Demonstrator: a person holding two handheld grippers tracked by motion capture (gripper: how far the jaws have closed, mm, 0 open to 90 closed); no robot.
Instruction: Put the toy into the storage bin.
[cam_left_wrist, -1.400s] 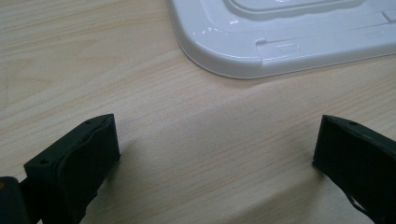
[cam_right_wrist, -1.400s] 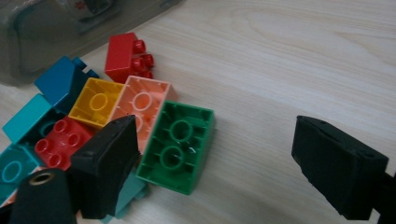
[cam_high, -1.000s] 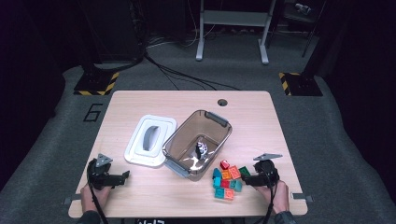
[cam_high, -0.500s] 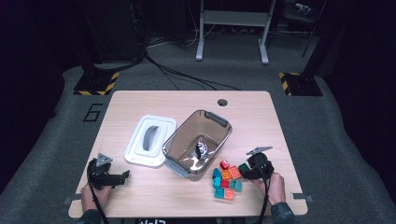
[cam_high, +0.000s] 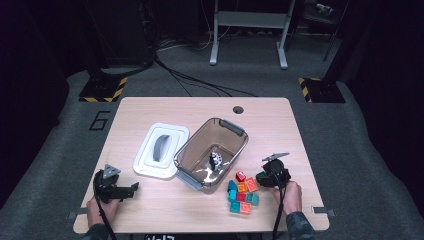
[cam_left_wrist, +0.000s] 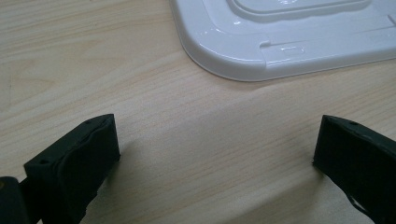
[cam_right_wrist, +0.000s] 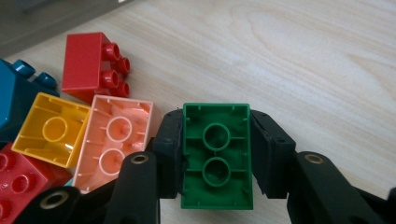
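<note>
Between right tool pads: green brick

free: bare table between grippers | blocked: bin, lid, brick pile

A fixed camera looks forward and down from above the near edge of the table, while two close cameras skim its top, sharing with it the white lid and the toy bricks.
</note>
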